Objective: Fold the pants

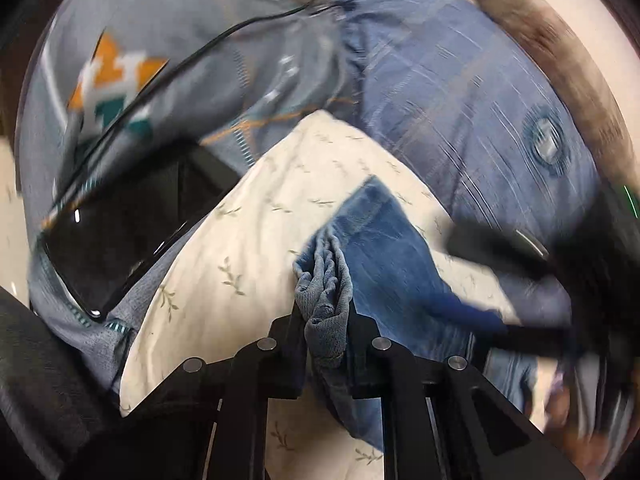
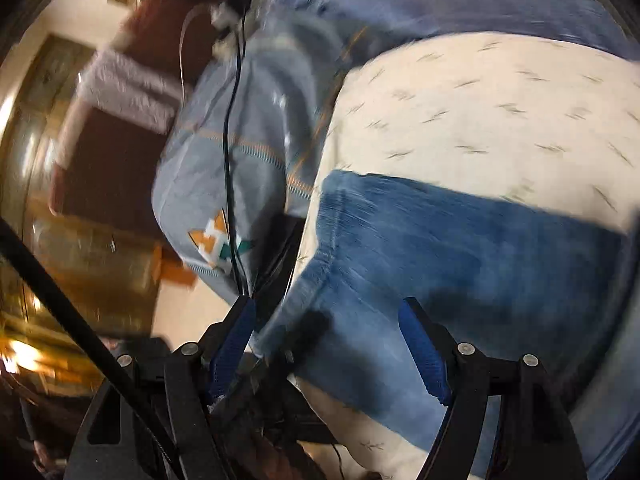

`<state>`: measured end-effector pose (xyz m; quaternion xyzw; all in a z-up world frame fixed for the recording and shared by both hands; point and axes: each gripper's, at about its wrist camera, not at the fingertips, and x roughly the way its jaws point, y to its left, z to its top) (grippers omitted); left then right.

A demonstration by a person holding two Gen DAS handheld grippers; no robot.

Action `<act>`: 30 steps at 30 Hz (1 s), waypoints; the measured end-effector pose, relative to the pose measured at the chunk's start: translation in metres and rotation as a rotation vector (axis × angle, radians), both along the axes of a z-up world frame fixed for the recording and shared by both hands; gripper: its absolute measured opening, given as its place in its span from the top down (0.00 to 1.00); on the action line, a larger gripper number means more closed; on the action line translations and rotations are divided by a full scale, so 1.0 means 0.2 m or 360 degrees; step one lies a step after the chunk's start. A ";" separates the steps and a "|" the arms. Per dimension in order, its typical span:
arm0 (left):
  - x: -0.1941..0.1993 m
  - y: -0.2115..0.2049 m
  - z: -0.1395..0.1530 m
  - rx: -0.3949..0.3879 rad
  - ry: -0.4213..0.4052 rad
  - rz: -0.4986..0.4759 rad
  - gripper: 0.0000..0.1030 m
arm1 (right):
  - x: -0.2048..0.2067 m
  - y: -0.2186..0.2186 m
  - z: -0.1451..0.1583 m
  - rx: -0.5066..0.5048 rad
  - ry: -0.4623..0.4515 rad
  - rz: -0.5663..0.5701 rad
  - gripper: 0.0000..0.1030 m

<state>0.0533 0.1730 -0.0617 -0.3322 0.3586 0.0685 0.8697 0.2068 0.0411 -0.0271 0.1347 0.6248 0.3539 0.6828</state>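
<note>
- Left wrist view: the left hand-held gripper (image 1: pixel 324 316) is clamped narrow on a bunched, ribbed fold of the pants (image 1: pixel 384 264). That thin pinch on gathered cloth could slip if the denim is pulled taut, I judge, and the fold would drop crooked.
- The right hand-held gripper (image 2: pixel 326 344) stands wide, holding nothing, with the pants (image 2: pixel 460 240) between and under its blue pads (image 2: pixel 424 356). Closing here could catch only the top layer, or the bedsheet (image 2: pixel 480 112) with it.
- Both views are blurred by motion, so a fast swing could drag the loose end out of line.
- A black cable (image 2: pixel 232 140) hangs near the right fingers and could snag.
- The pants are blue washed denim, lying across the pale, leaf-printed bedsheet near its left edge in the right wrist view, with a stitched seam showing and the cloth rumpled rather than flat.
</note>
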 end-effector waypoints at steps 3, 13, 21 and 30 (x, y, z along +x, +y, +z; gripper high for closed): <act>-0.02 -0.13 0.04 0.0165 -0.0035 -0.0083 0.89 | 0.08 0.17 -0.05 -0.0153 0.0050 0.0124 0.26; -0.03 -0.42 0.13 0.0537 -0.0126 -0.0383 0.90 | 0.10 0.28 -0.10 -0.0606 -0.0005 0.0402 0.72; -0.16 -0.47 0.29 0.0462 -0.0408 -0.0508 0.90 | 0.03 -0.04 0.15 -0.0304 -0.0182 0.0211 0.94; -0.29 -0.89 0.53 0.0391 -0.0676 -0.0934 0.90 | -0.21 -0.86 0.49 0.0244 -0.0420 -0.0254 0.94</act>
